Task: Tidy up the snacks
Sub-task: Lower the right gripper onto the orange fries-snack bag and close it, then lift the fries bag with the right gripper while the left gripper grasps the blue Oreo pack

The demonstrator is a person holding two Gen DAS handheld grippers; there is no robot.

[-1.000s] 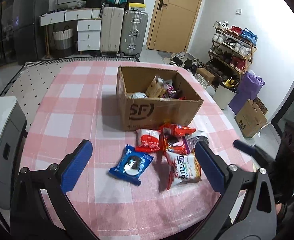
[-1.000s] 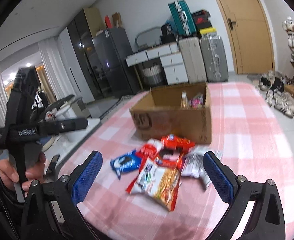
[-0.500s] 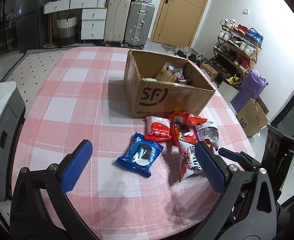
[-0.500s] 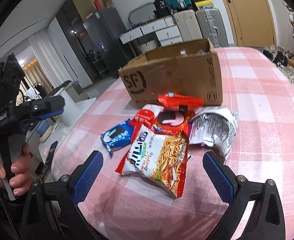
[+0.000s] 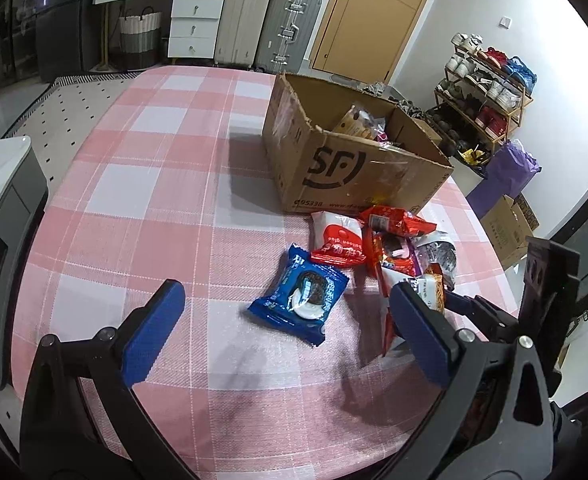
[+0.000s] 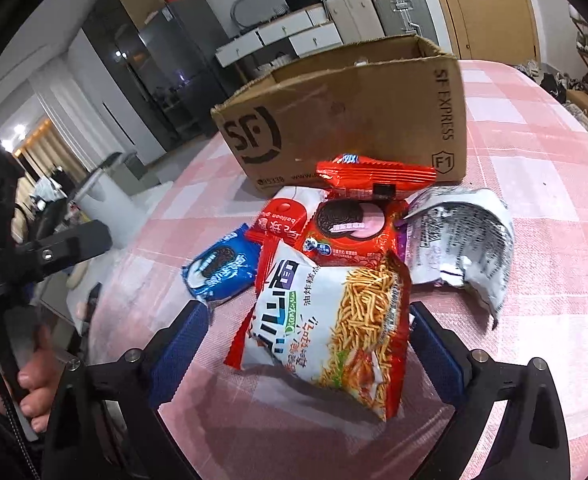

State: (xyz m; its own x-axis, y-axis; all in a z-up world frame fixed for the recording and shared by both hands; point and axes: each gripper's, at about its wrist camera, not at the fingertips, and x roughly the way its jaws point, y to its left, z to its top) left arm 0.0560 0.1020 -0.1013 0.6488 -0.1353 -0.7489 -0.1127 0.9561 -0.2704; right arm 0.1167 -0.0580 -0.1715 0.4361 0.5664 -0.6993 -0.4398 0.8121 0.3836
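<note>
Several snack packets lie in a pile on the pink checked tablecloth, in front of the open cardboard box (image 5: pixel 357 176) (image 6: pixel 353 128). My right gripper (image 6: pixel 309 344) is low over the pile. The noodle snack bag (image 6: pixel 333 328) lies between its blue pads; the jaws are closing, and I see no pad pressing on it. My left gripper (image 5: pixel 286 336) is open, with the blue cookie packet (image 5: pixel 299 300) (image 6: pixel 220 270) just beyond its tips. Red packets (image 5: pixel 337 240) (image 6: pixel 353 228) and a crumpled silver packet (image 6: pixel 461 240) lie behind. The box holds more snacks (image 5: pixel 357 122).
A person's hand (image 6: pixel 34 392) grips the left gripper's handle at the left of the right wrist view. Bare tablecloth (image 5: pixel 154 184) stretches left of the box. Suitcases (image 5: pixel 266 24), drawers and a shoe rack (image 5: pixel 485 88) stand beyond the table.
Both grippers have come down and closer to the snack pile. The right gripper now has the noodle bag between its jaws, which stand slightly narrower. The snacks have not moved.
</note>
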